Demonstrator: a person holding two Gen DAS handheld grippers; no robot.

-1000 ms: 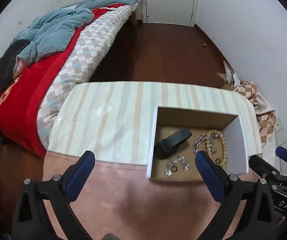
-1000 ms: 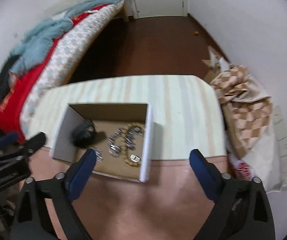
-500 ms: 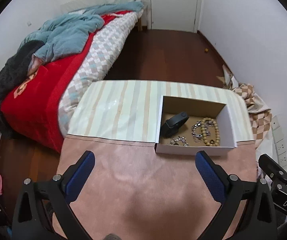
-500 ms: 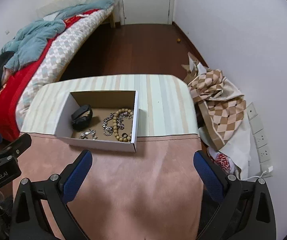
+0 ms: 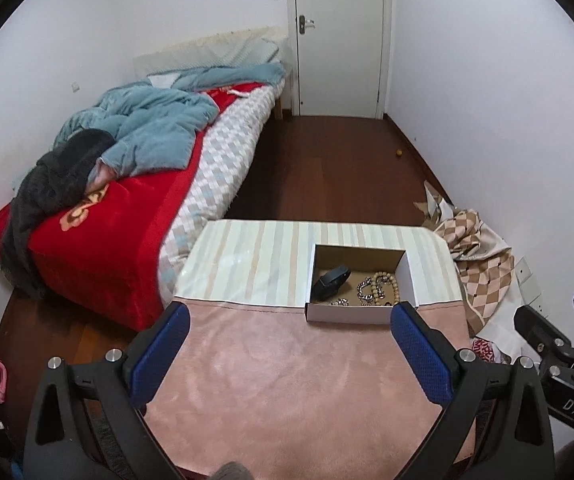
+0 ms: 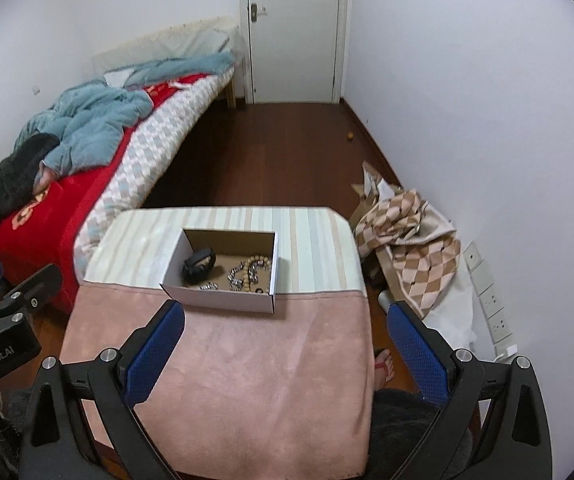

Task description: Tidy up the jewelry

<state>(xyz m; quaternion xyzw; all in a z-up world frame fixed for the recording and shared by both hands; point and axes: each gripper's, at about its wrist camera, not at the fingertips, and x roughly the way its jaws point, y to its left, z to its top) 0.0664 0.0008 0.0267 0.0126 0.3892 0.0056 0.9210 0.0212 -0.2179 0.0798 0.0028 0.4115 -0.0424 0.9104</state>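
Open white cardboard box (image 5: 351, 314), brown inside, sits on the table approx where striped cloth meets pink. Inside: black watch-like band (image 5: 330, 282) at left, tan wooden bead bracelet (image 5: 385, 283) at right w/ a silver chain (image 5: 365, 290) just beside it, smaller silver bits (image 6: 208, 287) near the front wall.

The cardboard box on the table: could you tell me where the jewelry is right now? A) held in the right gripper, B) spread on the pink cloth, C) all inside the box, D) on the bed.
C: the beaded bracelet, chains and black band lie inside the box; both grippers are open and empty.
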